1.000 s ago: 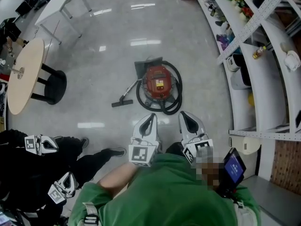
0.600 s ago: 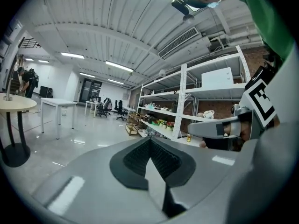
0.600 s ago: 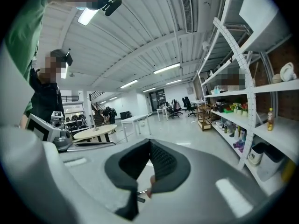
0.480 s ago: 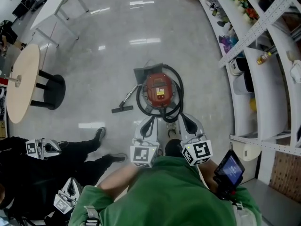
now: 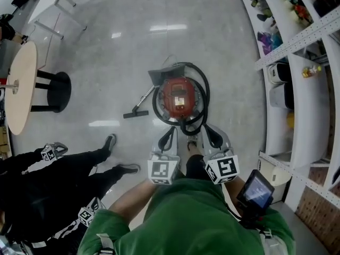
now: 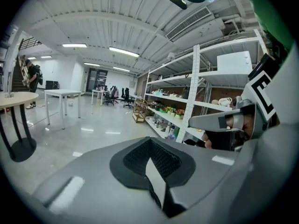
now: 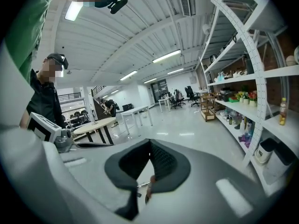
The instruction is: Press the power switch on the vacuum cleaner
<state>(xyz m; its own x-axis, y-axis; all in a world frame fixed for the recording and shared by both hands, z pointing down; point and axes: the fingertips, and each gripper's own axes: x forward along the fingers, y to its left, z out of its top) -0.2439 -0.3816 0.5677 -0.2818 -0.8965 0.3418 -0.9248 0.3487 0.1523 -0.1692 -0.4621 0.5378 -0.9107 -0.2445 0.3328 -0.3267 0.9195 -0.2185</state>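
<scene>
No writing can be read: the red vacuum cleaner [image 5: 179,95] carries a pale label [image 5: 179,100] on its round top, its print too small to make out, and each gripper's cube shows only black-and-white square markers. The vacuum stands on the glossy grey floor [image 5: 133,47] at 12 o'clock from both grippers, just beyond their tips, a black hose [image 5: 194,124] coiled around it and a floor nozzle [image 5: 135,113] lying out at its 8 o'clock. The left gripper [image 5: 170,133] and the right gripper [image 5: 208,132] hang side by side, each with its jaws closed together on nothing. White shelving [image 5: 297,78] runs along at 3 o'clock.
</scene>
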